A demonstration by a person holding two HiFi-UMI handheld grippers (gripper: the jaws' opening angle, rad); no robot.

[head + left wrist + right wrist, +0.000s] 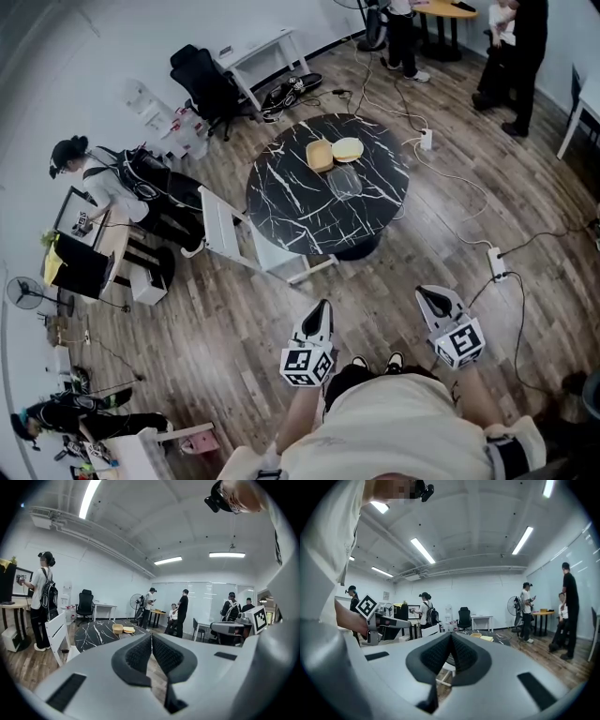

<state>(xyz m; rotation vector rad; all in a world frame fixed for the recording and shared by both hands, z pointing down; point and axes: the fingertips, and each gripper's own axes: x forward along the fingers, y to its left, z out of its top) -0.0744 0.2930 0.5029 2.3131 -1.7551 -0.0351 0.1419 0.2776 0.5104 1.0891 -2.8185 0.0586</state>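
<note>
While the left gripper [321,309] and right gripper [431,295] hover over the wooden floor [234,319], jaws pressed together on nothing, a tan box [320,155] and pale round lid [348,148] sit side by side on the round black table [281,206], well apart from both. Seen small, the box looks light, stiff and thin-walled; its rim is probably the best hold.

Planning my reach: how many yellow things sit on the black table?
2: a box on the far part of the table, and a flat piece close beside it, to its right. Nothing seems to hide more.
</note>
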